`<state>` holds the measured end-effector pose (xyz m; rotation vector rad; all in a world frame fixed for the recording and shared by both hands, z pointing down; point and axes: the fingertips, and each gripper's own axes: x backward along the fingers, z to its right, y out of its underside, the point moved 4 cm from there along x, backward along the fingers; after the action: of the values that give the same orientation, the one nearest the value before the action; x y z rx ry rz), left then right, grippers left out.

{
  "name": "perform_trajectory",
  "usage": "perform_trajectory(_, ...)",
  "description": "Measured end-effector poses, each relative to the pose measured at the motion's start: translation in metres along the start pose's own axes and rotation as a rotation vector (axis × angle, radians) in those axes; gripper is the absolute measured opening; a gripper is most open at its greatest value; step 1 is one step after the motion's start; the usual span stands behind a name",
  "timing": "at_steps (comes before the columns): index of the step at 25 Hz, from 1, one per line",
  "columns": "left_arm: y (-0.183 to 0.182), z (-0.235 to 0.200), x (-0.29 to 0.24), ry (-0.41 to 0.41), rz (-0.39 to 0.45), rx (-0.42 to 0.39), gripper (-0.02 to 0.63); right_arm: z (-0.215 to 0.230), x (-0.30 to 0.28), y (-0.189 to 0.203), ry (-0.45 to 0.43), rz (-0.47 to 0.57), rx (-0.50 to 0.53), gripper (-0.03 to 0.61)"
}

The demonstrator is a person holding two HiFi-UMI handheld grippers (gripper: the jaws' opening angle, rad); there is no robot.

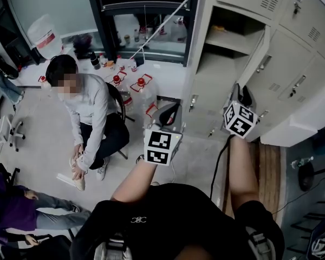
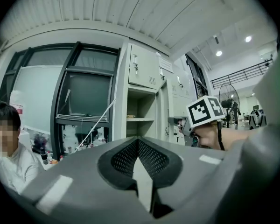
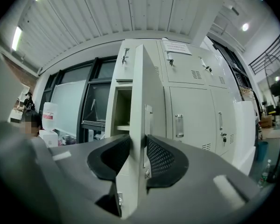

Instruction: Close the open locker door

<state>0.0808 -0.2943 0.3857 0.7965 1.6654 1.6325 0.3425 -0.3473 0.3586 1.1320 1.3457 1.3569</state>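
The right hand-held gripper [image 3: 139, 147] pinches the edge of the open locker door [image 3: 147, 92], the left hand-held gripper [image 2: 139, 146] is closed and empty, and next the door should swing shut.

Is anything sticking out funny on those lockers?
Yes. One locker door stands open and sticks out into the room, while the neighbouring doors sit flat and shut. The right gripper has its jaws closed on that open door's edge.

Two tongs, the left tongs [image 2: 139, 143] and right tongs [image 3: 137, 141], and one open locker door [image 3: 142, 78].
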Motion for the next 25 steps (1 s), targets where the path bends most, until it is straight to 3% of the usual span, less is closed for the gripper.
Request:
perform_trajectory(14,-0.001,-0.066,-0.001,-0.015,0.017,0.001,0.000,-0.067,-0.049,0.000,-0.018,-0.035,-0.004,0.118)
perform_trajectory(25,-0.006,-0.102,-0.009,-0.034,0.026,-0.002,0.000,-0.102,-0.101,-0.002,0.040,-0.062,0.023,0.110)
